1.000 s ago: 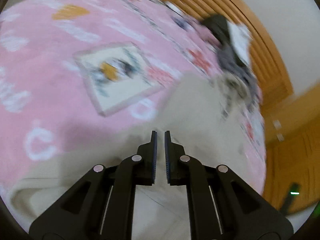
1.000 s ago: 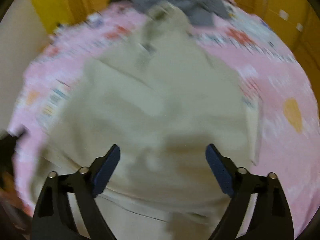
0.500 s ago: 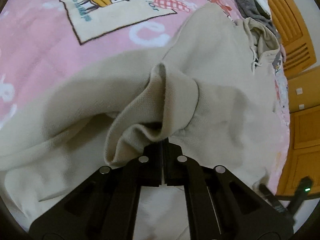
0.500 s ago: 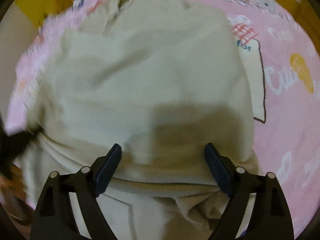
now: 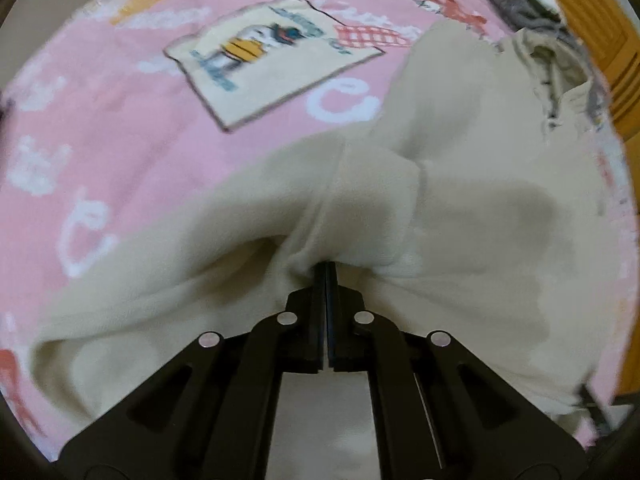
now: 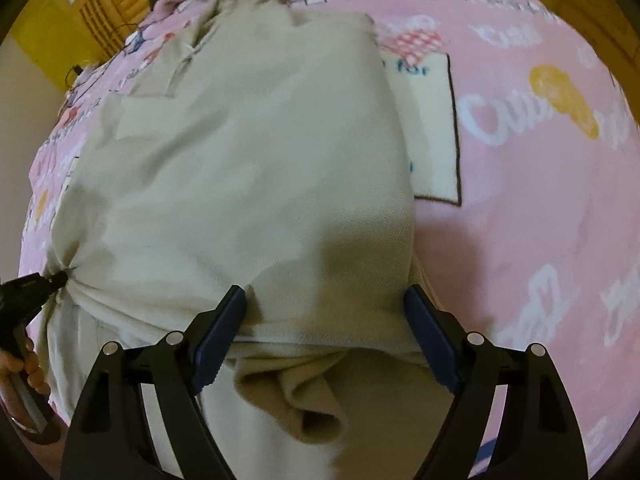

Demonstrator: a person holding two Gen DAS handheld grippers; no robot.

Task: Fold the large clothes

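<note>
Pinching beige garment (image 5: 460, 208): left tool (image 5: 327, 270); right tool (image 6: 325, 320) agape; blanket (image 6: 520, 220) reads "for".

The left tongs (image 5: 327, 276) have closed onto a bunched fold of the beige garment (image 5: 460, 208); both tongs have dropped nearer it.

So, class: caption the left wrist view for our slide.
Left gripper shut on a pinched fold of the beige garment lying on the pink blanket.
</note>
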